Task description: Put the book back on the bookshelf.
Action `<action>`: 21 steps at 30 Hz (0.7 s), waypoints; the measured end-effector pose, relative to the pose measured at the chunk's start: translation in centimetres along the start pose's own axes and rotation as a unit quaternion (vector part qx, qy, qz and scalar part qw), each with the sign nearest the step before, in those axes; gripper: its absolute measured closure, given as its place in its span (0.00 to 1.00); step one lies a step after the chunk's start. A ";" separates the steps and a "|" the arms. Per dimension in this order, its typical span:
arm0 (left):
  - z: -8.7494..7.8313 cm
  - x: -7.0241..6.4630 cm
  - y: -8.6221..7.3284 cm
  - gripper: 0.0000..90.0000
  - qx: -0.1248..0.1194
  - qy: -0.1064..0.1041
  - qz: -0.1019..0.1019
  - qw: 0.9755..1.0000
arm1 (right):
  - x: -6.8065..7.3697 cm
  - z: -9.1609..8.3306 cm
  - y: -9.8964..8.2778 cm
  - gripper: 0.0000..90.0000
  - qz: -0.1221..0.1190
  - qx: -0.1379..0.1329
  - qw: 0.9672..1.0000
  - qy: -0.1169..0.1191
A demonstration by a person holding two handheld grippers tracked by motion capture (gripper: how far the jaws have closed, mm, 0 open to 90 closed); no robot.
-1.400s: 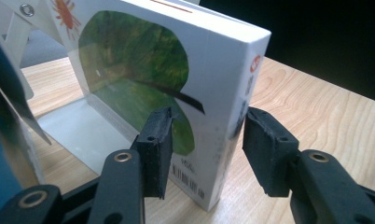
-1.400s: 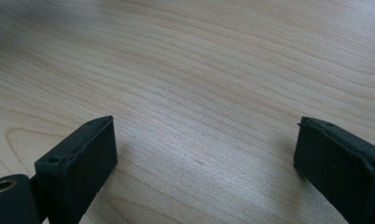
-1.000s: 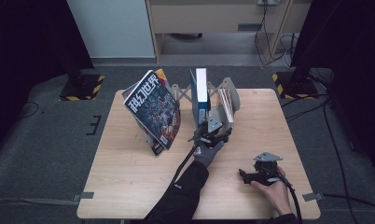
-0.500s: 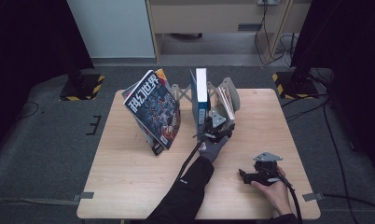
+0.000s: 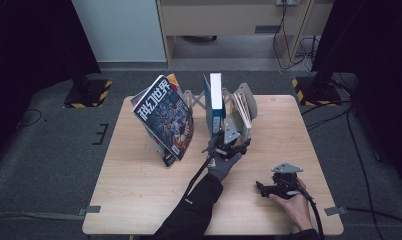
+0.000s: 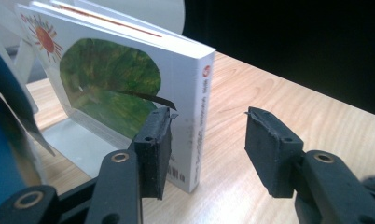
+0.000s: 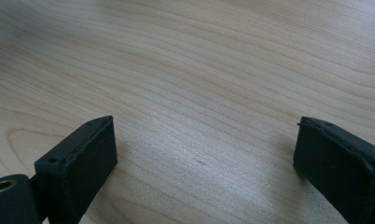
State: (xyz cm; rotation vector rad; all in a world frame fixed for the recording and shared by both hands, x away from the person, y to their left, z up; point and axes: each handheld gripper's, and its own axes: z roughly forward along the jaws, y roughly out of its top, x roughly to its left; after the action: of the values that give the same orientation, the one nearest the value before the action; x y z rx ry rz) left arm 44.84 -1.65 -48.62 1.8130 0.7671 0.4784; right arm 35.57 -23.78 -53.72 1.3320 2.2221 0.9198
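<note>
A dark room with grey carpet surrounds a pale wooden table [image 5: 139, 200]. In the high view, a metal book rack [image 5: 234, 131] stands toward the table's 12 o'clock edge. A blue-and-white book [image 5: 215, 100] stands upright in it, a white board book [image 5: 244, 107] leans at its 3 o'clock side, and a magazine [image 5: 164, 120] tilts at its 9 o'clock side. The left gripper [image 5: 228, 146] sits at the rack's near end, just below the board book. The right gripper [image 5: 263, 189] rests on the table toward 5 o'clock, well apart from the rack.

In the left gripper view, the left gripper [image 6: 209, 144] has its jaws apart, and they have just been opening. The board book [image 6: 129, 88] stands with its spine between them; the left pad [image 6: 154, 149] overlaps its cover, the other stands clear. I judge the book released or not yet gripped. The leaning book could topple off the rack if a pad drags its corner on the way out, and a closing pinch this low on the spine could twist it.

In the right gripper view, the right gripper [image 7: 204, 172] has its jaws wide apart over bare wood, holding nothing.

Against the earlier frames, the left hand sits slightly farther from the rack's near end, and its forearm lies at a steeper angle; the books, the magazine and the right hand look unchanged.
</note>
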 end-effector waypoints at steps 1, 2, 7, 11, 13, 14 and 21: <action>-0.5 0.0 0.0 0.54 0.000 0.001 0.003 1.000 | 0.0 0.0 0.0 0.07 0.000 0.000 1.000 0.001; -1.0 0.1 0.0 0.53 0.001 0.002 0.004 1.000 | 0.0 0.0 0.0 0.07 0.000 0.000 1.000 0.001; -4.4 0.4 -0.4 0.49 0.010 0.001 0.021 1.000 | 0.0 -0.1 0.0 0.09 -0.001 0.001 1.000 0.004; -7.3 1.2 -0.7 0.45 0.021 -0.007 0.016 1.000 | -0.1 -0.2 0.1 0.10 0.005 -0.003 1.000 0.005; -8.9 1.7 -0.9 0.44 0.029 -0.004 0.020 0.999 | -0.2 -0.4 0.2 0.10 0.004 -0.010 1.000 0.003; -9.4 1.9 -1.1 0.42 0.032 -0.001 0.023 0.999 | -0.2 -0.5 0.2 0.10 0.003 -0.014 1.000 0.001; -14.8 4.6 -4.1 0.38 0.079 0.035 0.026 0.996 | -0.5 -0.8 0.4 0.10 0.011 -0.028 1.000 -0.009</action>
State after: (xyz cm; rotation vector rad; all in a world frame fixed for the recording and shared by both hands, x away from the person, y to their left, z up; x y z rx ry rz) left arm 37.49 12.51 -47.34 1.9758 0.8269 0.5287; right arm 35.54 -24.31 -52.81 1.3374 2.1572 0.9668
